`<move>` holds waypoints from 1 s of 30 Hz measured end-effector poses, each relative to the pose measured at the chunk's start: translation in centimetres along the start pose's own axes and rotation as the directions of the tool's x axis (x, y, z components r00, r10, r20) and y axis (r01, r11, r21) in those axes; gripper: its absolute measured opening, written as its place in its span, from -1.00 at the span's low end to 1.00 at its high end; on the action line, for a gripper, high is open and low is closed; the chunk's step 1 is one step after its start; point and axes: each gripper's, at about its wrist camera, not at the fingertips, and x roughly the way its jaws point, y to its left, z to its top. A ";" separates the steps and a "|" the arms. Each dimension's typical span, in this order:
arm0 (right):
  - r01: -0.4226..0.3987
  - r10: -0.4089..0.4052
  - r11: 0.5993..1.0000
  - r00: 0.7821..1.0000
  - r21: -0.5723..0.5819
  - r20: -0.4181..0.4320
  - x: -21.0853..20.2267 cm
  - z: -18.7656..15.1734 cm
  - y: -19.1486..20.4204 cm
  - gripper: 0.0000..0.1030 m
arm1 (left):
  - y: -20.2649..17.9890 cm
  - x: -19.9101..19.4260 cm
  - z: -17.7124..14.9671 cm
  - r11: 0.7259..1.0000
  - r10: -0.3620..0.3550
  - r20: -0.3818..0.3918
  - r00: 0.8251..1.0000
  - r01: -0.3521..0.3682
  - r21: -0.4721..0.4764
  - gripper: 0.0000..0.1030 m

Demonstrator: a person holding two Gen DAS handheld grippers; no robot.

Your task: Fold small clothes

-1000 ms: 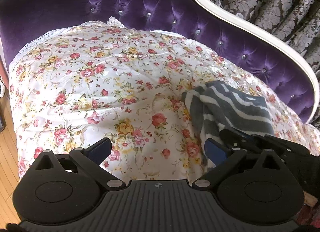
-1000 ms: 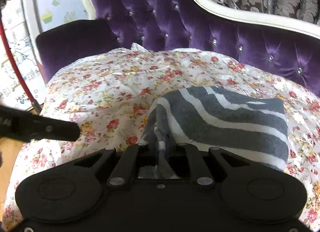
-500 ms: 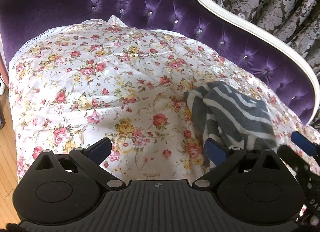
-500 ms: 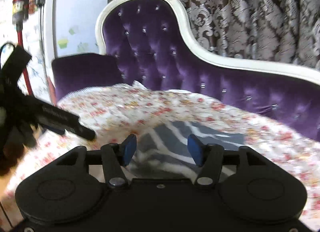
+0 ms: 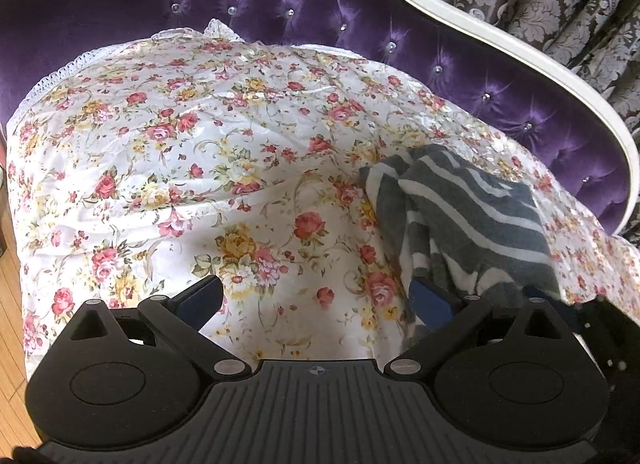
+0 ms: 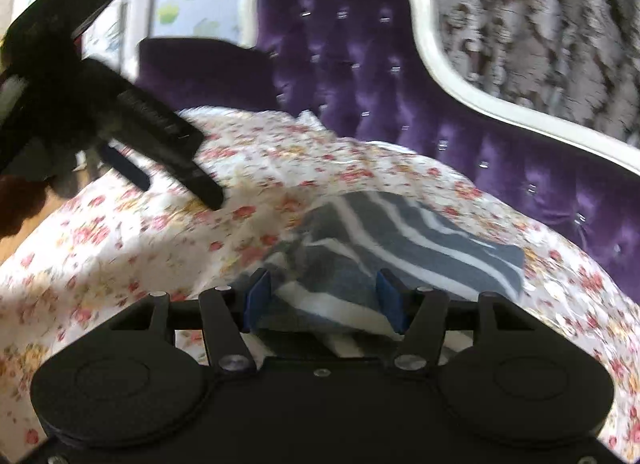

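**A:** Near the right-hand end of the floral cover [image 5: 240, 152], toward its front edge, the striped grey garment [image 5: 472, 216] lies half folded, one layer doubled over another. Where are the tools?

**B:** The right gripper [image 6: 322, 302] has just been opening; its blue pads stand apart with the garment's near edge between them, not pinched as far as I can judge, since that view is smeared. The left gripper [image 5: 316, 300] hovers over bare cover beside the garment, jaws wide, holding nothing.

**A:** What could go wrong?

**B:** The loose top layer may slide or spring open on the slippery cover. A closing pad could also catch the cover with the cloth and drag both toward the front edge.
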 end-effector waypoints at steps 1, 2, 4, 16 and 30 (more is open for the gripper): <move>0.003 -0.004 1.000 1.000 -0.031 -0.011 0.2 -0.1 0.5 -0.03 | 0.0 0.0 0.0 1.000 0.000 -0.001 1.000 0.000 0.002 0.95; 0.013 -0.014 0.998 1.000 -0.060 -0.016 0.3 -0.1 1.0 -0.14 | -0.1 0.1 0.0 1.000 0.000 -0.002 1.000 0.000 0.004 0.95; 0.021 -0.021 0.994 1.000 -0.106 -0.003 0.2 -0.5 1.7 -0.11 | -0.2 0.1 -0.1 1.000 -0.001 -0.005 1.000 0.001 0.008 0.95; 0.172 -0.160 0.898 0.985 -0.405 0.063 -1.7 -2.2 3.8 0.20 | -0.5 0.1 -0.2 0.999 -0.024 -0.015 1.000 0.024 0.028 0.95; 0.037 -0.034 0.999 0.996 -0.036 0.088 -0.7 0.5 0.8 -0.79 | -0.9 0.1 -0.2 0.998 -0.029 -0.017 0.999 0.030 0.049 0.95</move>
